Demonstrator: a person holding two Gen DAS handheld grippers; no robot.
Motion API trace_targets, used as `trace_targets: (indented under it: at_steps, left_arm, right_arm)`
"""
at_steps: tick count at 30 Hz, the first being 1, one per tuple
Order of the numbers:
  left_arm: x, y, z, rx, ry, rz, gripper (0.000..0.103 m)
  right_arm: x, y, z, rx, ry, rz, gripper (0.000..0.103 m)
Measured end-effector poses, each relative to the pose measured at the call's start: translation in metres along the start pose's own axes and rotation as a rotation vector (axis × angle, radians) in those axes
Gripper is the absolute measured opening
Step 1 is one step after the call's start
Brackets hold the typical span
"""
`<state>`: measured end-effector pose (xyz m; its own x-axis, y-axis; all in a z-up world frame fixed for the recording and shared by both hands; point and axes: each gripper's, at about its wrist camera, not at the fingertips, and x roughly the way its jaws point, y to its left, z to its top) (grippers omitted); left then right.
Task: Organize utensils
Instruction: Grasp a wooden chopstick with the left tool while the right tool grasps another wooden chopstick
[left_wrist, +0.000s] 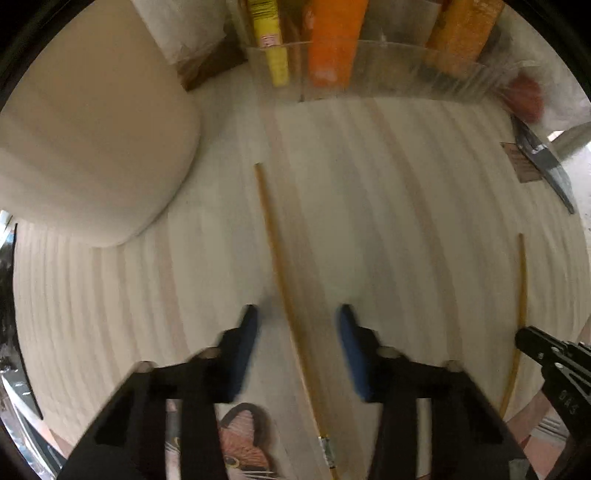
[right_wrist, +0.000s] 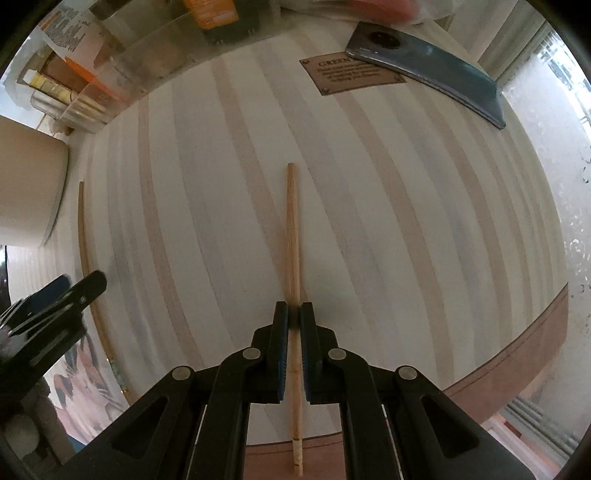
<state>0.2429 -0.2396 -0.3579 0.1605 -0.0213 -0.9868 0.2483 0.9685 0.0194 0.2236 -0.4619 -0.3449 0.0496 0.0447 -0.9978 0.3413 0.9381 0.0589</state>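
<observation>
Blue-padded fingers of the right gripper (right_wrist: 294, 314) fill the bottom centre of the right wrist view, pinched tight on a wooden chopstick (right_wrist: 293, 236) that runs straight up the middle of the frame from between the pads. Its decorated thick end pokes out below, near the bottom edge.

At the bottom of the left wrist view, the left gripper (left_wrist: 297, 317) has its jaws parted, with a second chopstick (left_wrist: 275, 243) lying in the gap on the striped table (left_wrist: 388, 221). The pads do not press it; both sit clear of the wood.

Each stick looks light, thin and stiff, probably smooth and quick to roll or swivel if pinched off-centre. My guess is that a hold nearer the thicker end, with the pads square across the shaft, would stop it pivoting. The right grip already sits low on its stick, toward that end.

Further out, a pale rounded container (left_wrist: 92, 147) fills the upper left of the left view, just beside the second chopstick's far tip. Along the top edge a clear organizer (left_wrist: 369, 66) holds orange and yellow packets. A phone (right_wrist: 436, 62) lies at the upper right of the right view, partly over a small brown plaque (right_wrist: 343, 77).
</observation>
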Motion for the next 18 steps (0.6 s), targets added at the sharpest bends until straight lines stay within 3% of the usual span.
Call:
trace_targets:
  at_steps: [2,4,8,12,16,18]
  left_arm:
    - [-0.002,-0.005,-0.004,0.030,-0.004,0.040,0.006]
    - [-0.004,-0.002,-0.013,0.050,-0.011,0.056,0.005]
    - [-0.011,0.034,-0.047,0.030,-0.007,0.121,0.005]
    - [-0.017,0.093,-0.085,-0.090,0.049,0.175,0.005]
    - [-0.022,0.135,-0.109,-0.243,0.083,0.159,0.005]
    - [-0.023,0.140,-0.108,-0.283,0.080,0.129,0.005]
  right_arm:
    - [-0.001,-0.001,-0.001,-0.002,-0.004,-0.009,0.007]
    - [0.000,0.000,-0.002,-0.005,-0.006,0.002,0.007]
    - [0.004,0.043,-0.011,-0.064,0.017,0.063,0.007]
    - [0.009,0.079,-0.019,-0.149,0.039,0.114,0.007]
    - [0.015,0.113,-0.027,-0.232,0.077,0.166,0.007]
    - [0.015,0.124,-0.029,-0.284,0.069,0.136,0.007]
